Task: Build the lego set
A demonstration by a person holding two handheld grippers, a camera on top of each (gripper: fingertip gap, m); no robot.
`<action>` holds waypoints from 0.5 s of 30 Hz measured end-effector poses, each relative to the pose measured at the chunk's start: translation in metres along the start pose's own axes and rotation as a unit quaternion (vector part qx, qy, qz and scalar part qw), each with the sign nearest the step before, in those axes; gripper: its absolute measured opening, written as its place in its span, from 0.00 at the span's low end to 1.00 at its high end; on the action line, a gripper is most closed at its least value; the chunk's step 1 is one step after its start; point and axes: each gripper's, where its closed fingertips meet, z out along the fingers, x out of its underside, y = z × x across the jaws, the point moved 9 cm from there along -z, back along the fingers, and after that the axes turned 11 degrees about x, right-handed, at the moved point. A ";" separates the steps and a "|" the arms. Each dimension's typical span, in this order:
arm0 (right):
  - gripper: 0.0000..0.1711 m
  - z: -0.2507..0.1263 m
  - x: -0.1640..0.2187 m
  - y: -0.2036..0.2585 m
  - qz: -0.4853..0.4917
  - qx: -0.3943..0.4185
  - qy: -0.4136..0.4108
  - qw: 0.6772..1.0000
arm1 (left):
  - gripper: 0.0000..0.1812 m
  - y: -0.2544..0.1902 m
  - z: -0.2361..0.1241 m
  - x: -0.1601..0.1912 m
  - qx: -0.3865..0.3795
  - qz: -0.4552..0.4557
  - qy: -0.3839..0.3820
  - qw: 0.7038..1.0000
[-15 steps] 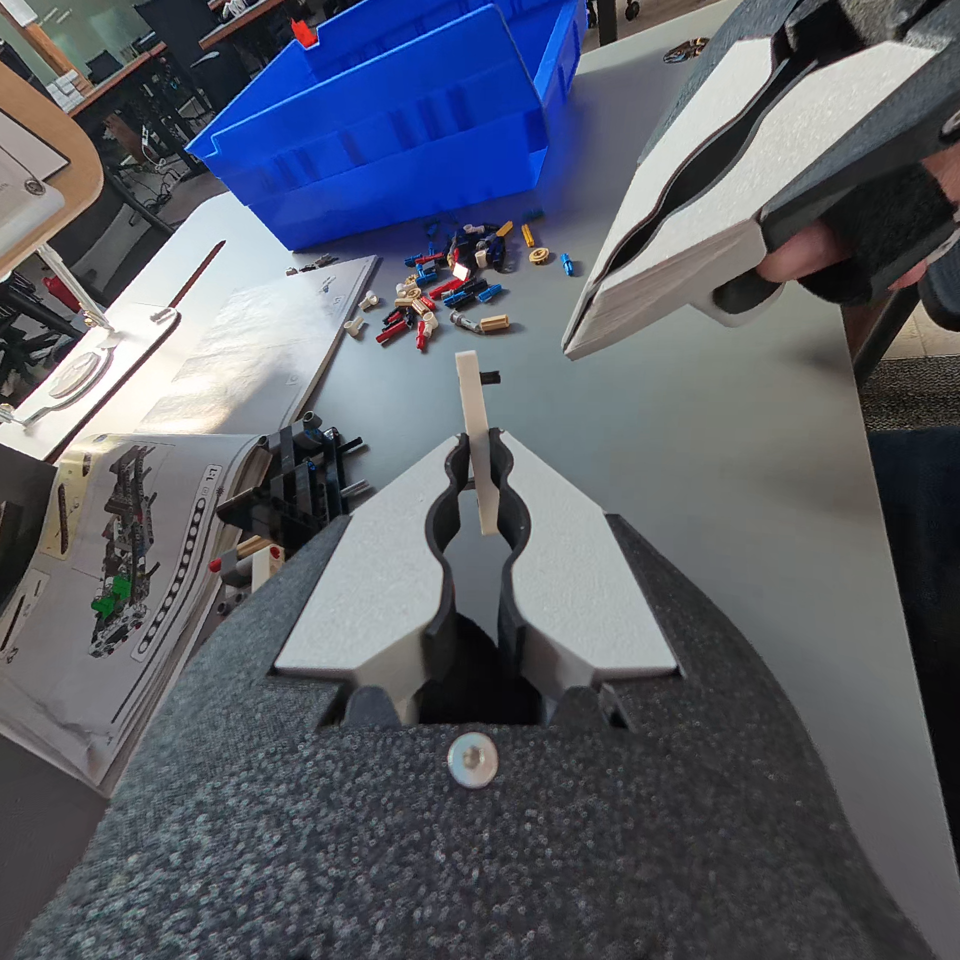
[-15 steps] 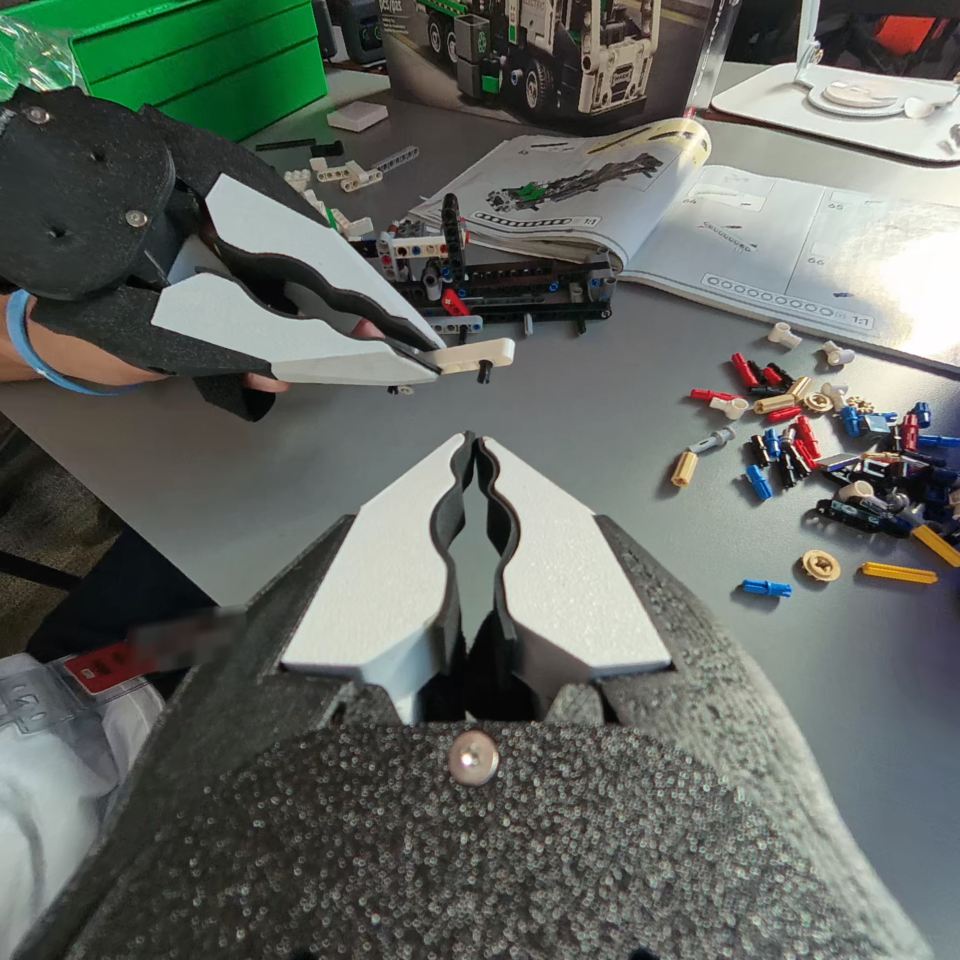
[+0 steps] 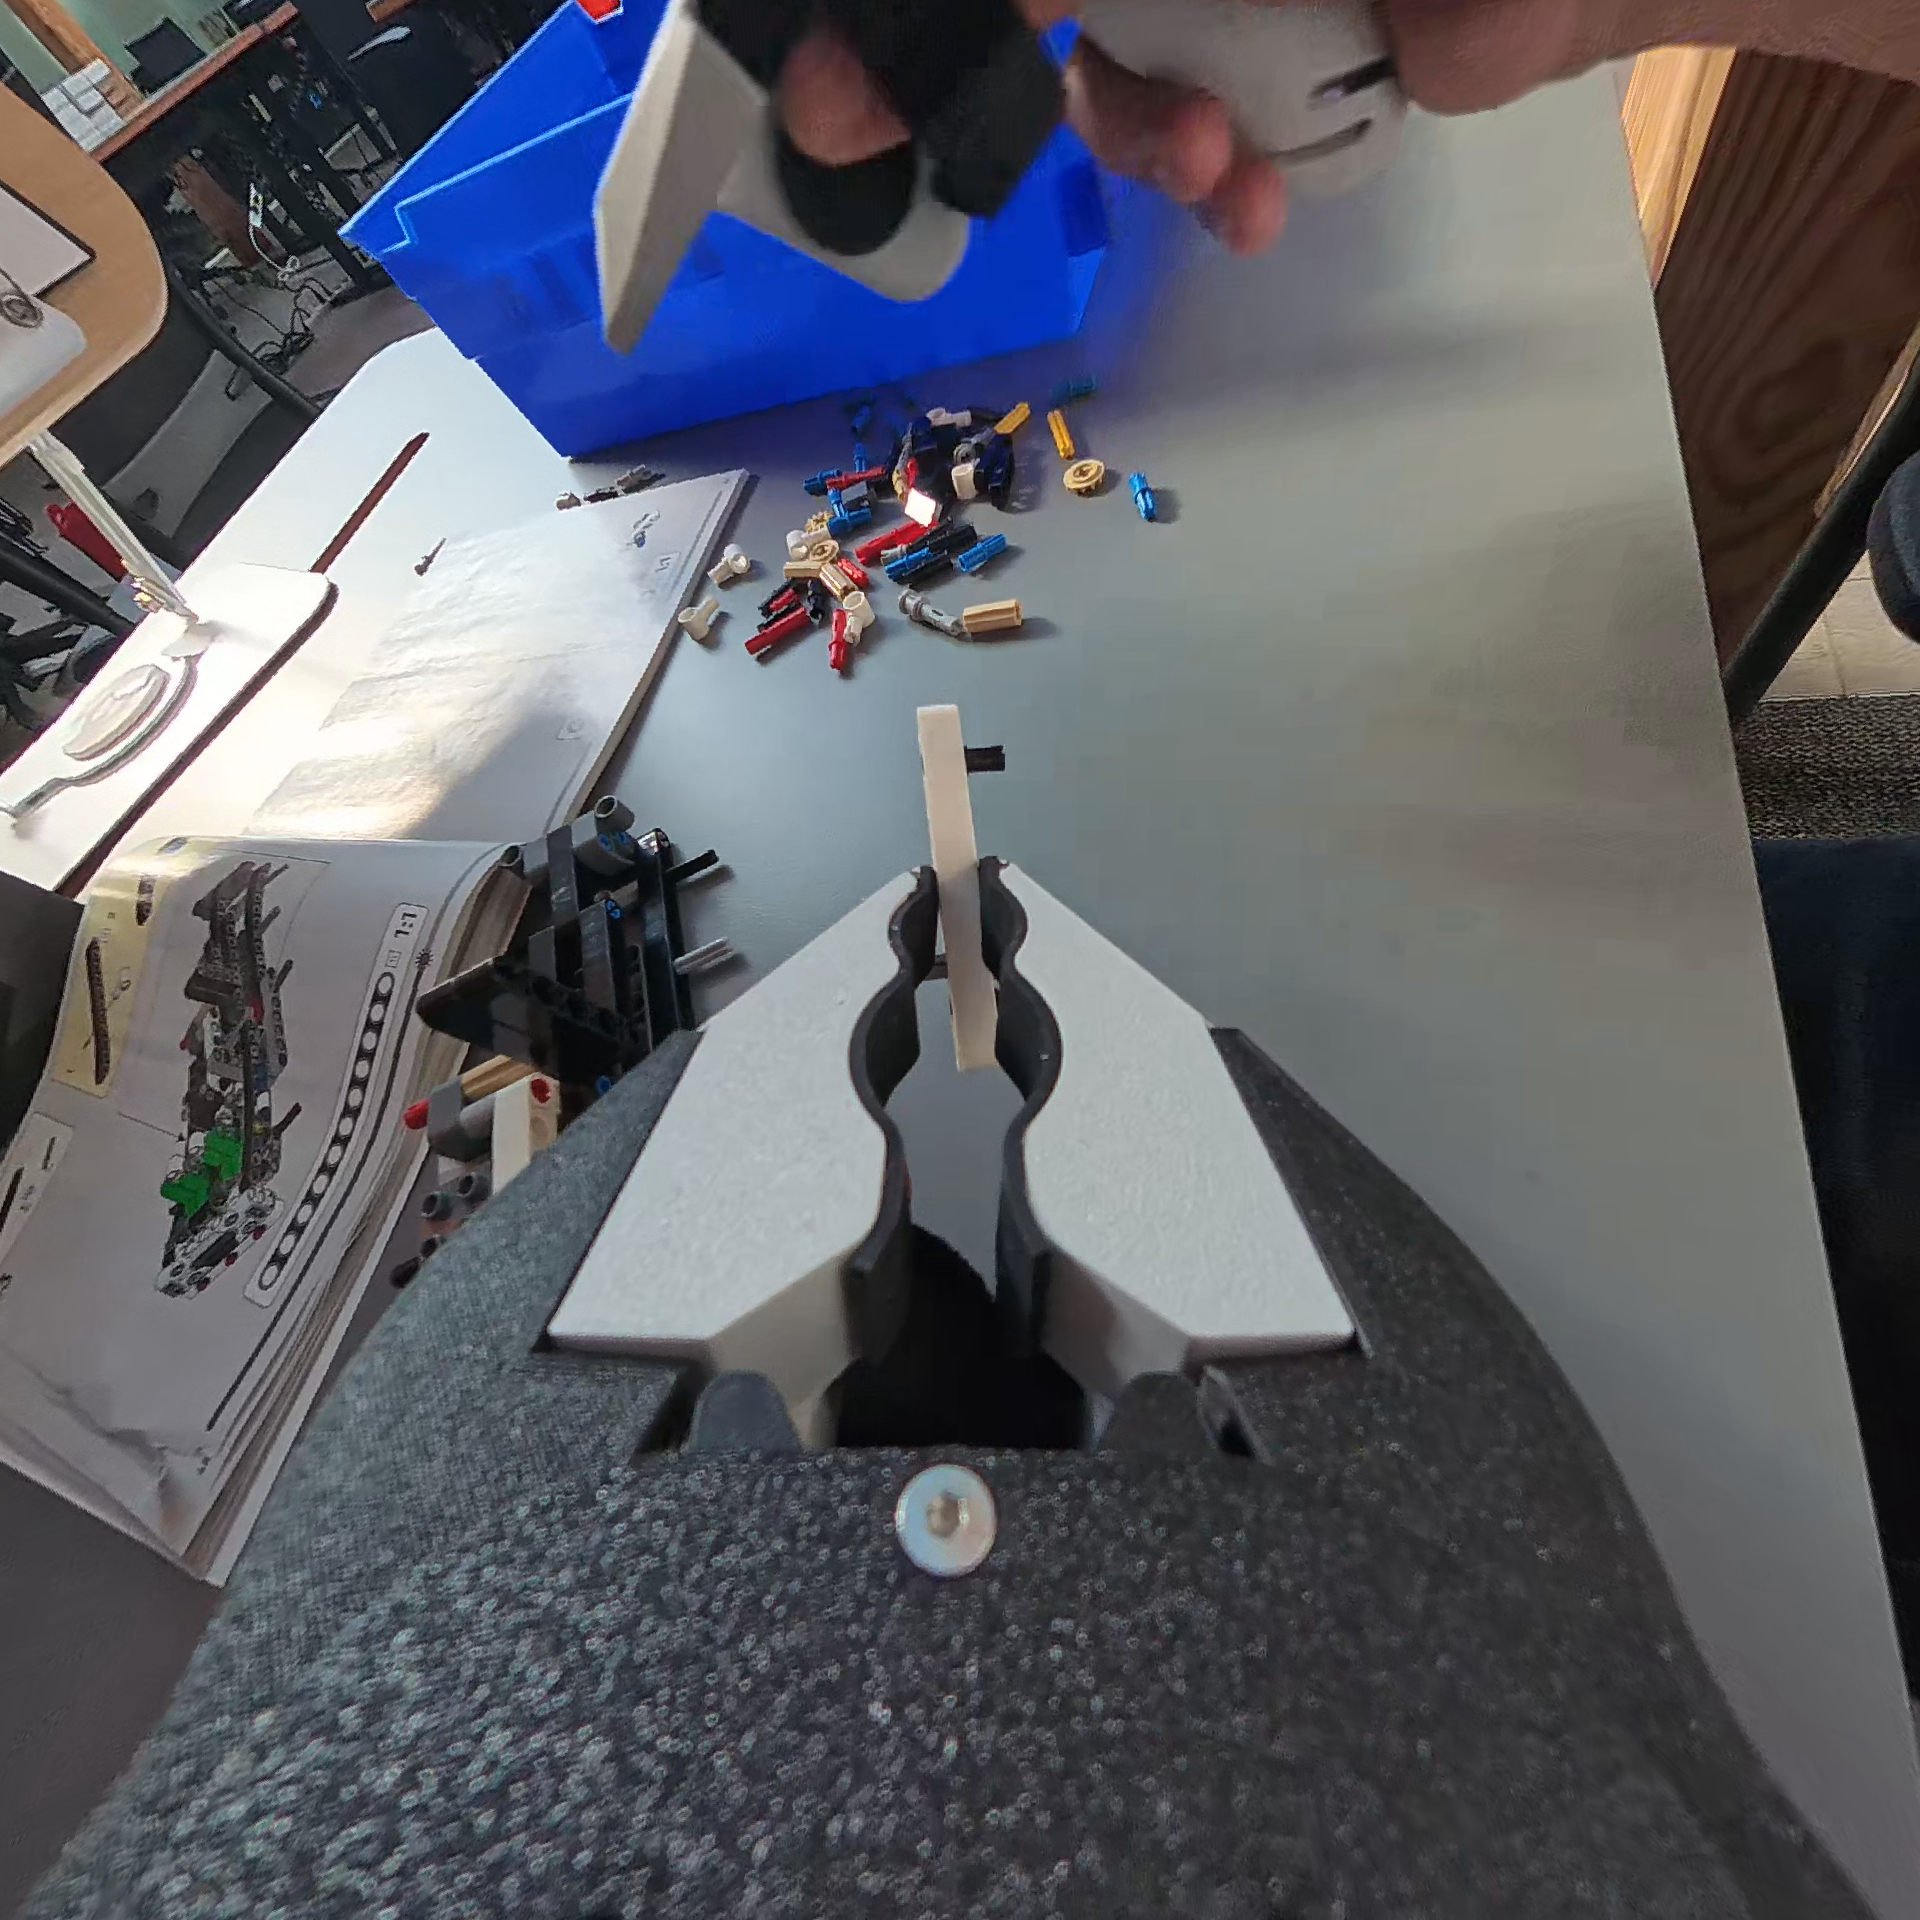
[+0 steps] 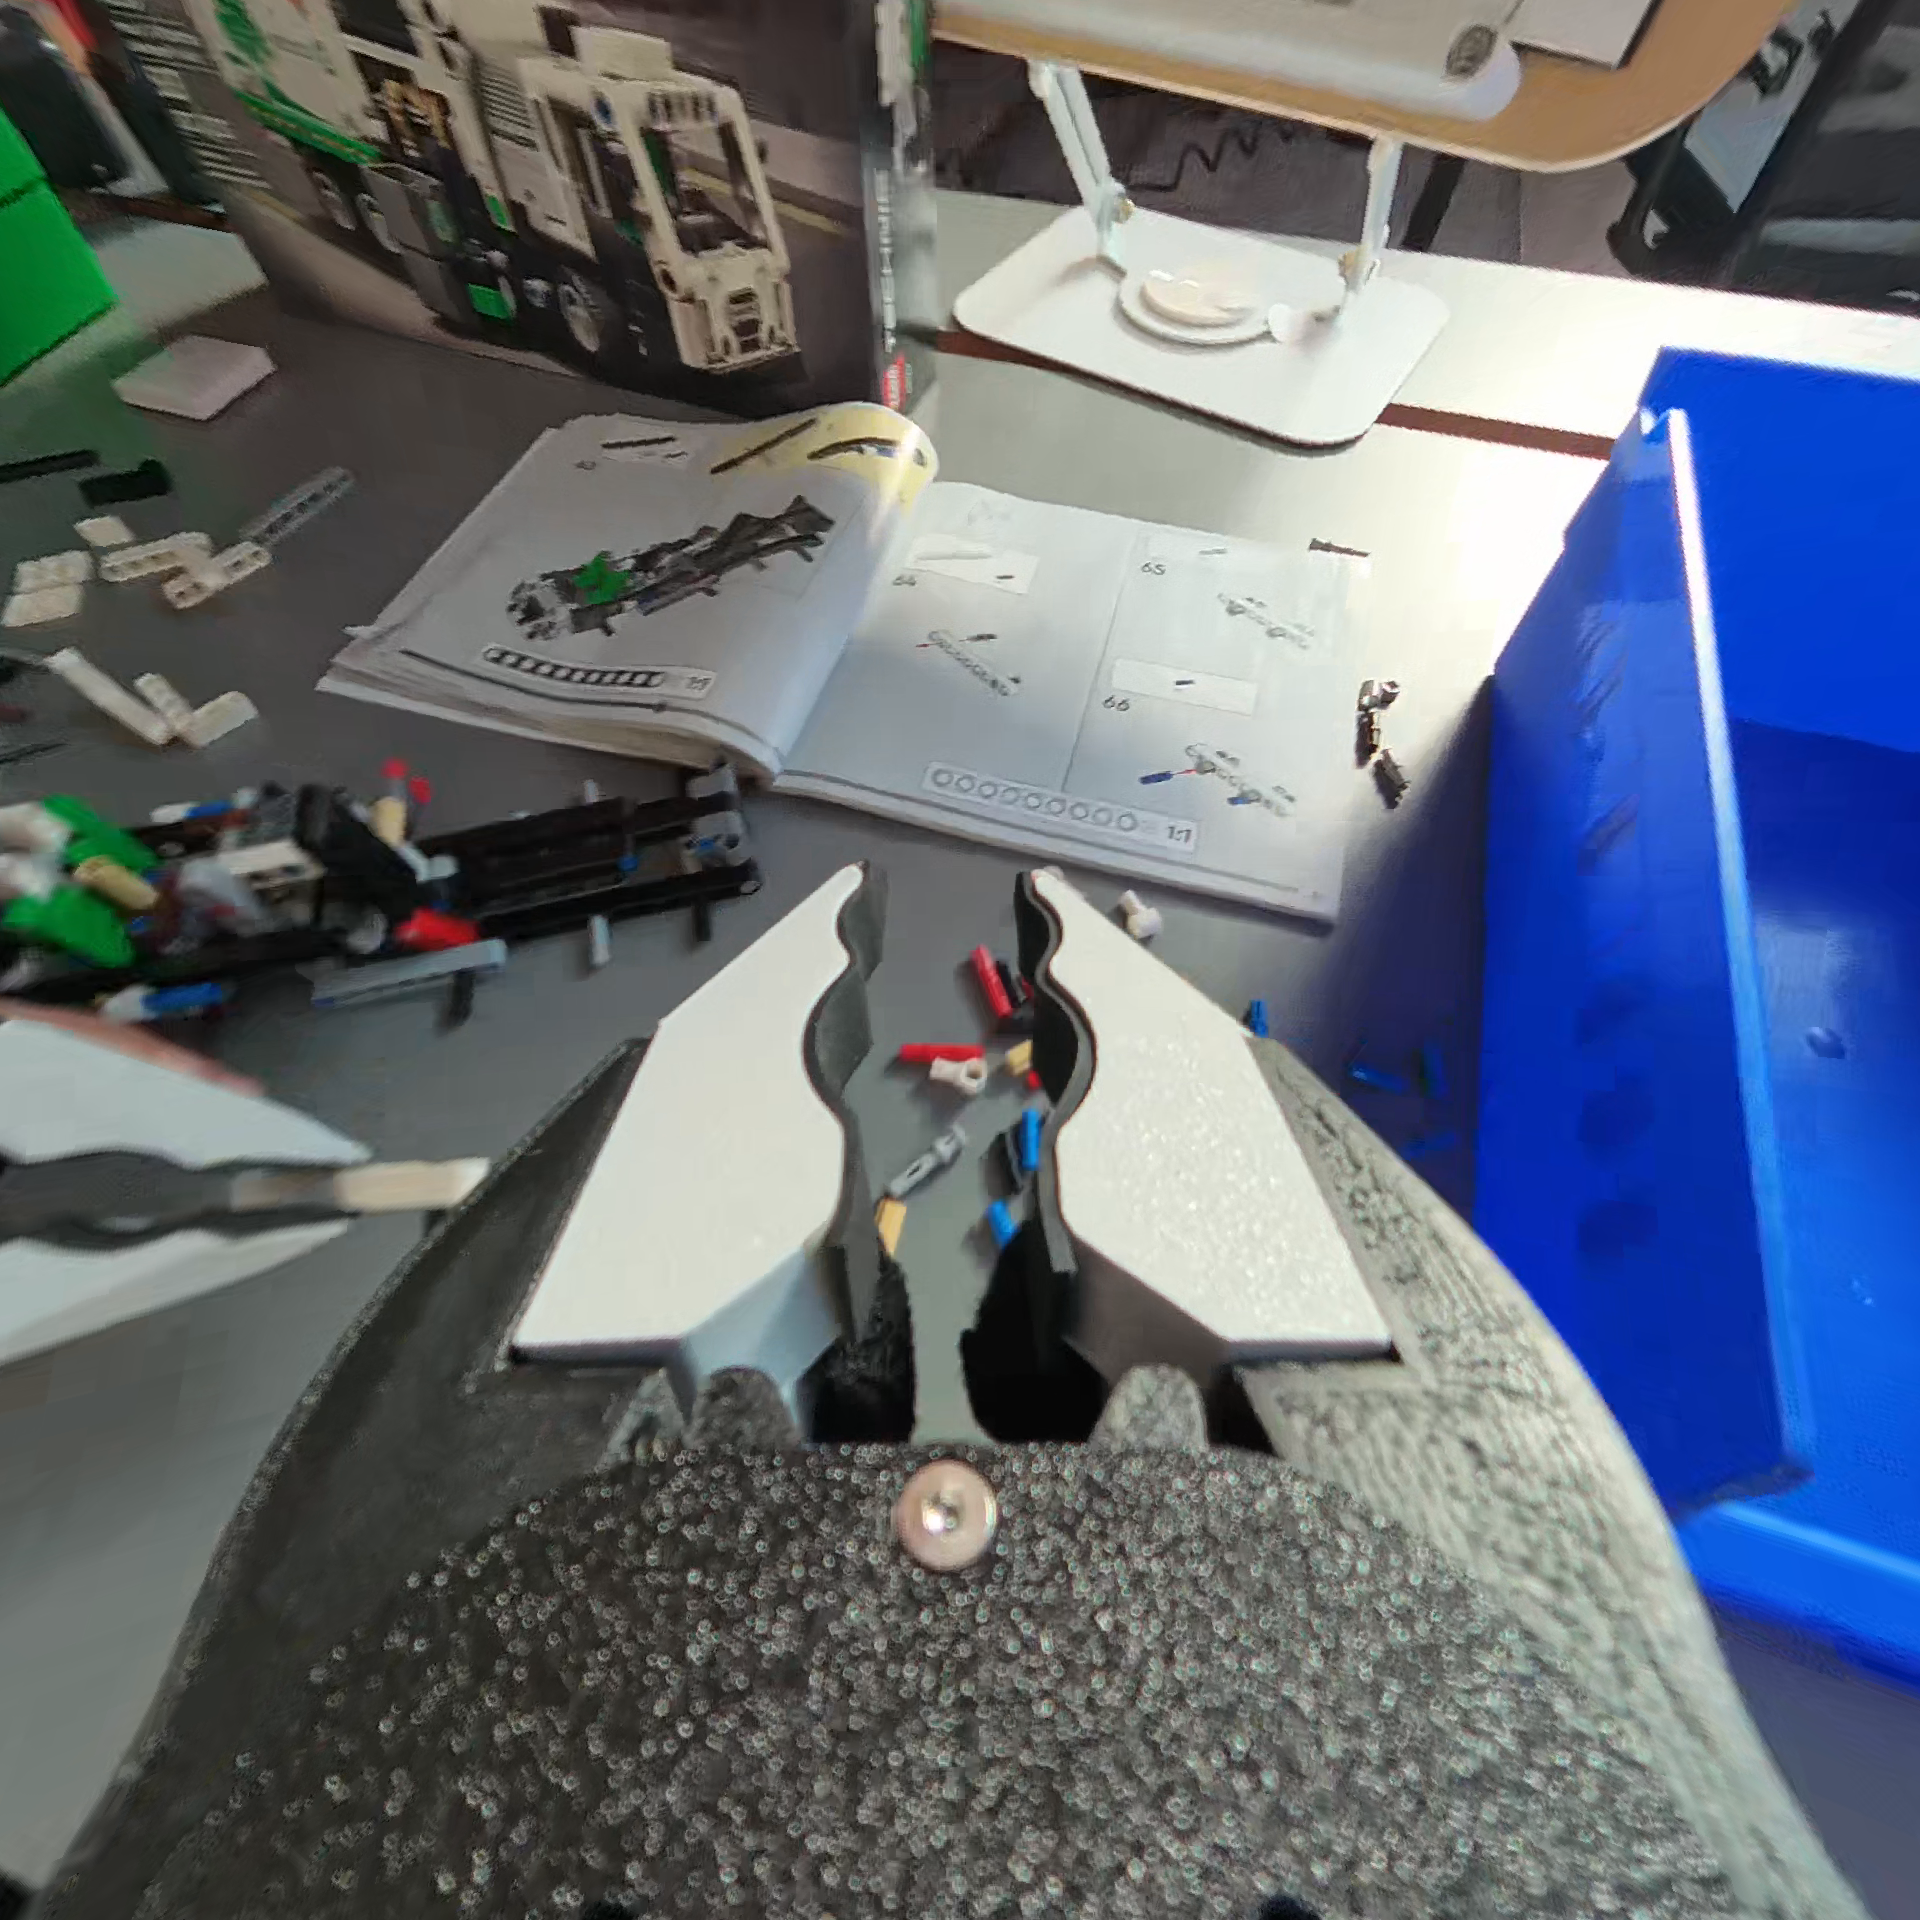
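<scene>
My left gripper (image 3: 958,878) is shut on a cream lego beam (image 3: 951,842) with a black pin (image 3: 985,757) near its far end, held above the grey table (image 3: 1403,935). The beam also shows in the right wrist view (image 4: 410,1184). My right gripper (image 4: 948,883) is open and empty, raised over the pile of small coloured pins (image 4: 982,1049). It shows blurred in the left wrist view (image 3: 634,312), above the pile (image 3: 904,540). The partly built black chassis (image 4: 540,862) lies beside the open manual (image 4: 831,644).
A blue bin (image 4: 1683,935) stands right of the pin pile, close to my right gripper. The set's box (image 4: 540,187) and a white stand (image 4: 1195,322) are at the back. Loose white beams (image 4: 156,561) lie at the far left. My right fingertips sit around 15 centimetres from my left ones.
My right gripper has opened, risen and swung away from the cream beam to above the pin pile near the blue bin. My left gripper still holds the beam in place.
</scene>
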 end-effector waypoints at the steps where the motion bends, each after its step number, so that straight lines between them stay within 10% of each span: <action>1: 0.16 0.019 -0.012 -0.007 0.003 0.013 0.011 1.000 | 0.03 -0.001 0.000 0.000 0.001 0.002 0.001 1.000; 9: 0.25 0.214 -0.073 -0.067 0.007 0.134 0.127 0.983 | 0.03 -0.004 0.002 0.000 0.004 0.019 0.008 1.000; 15: 0.27 0.269 -0.067 -0.090 0.036 0.131 0.159 0.978 | 0.03 -0.001 0.001 0.001 0.018 -0.001 0.004 1.000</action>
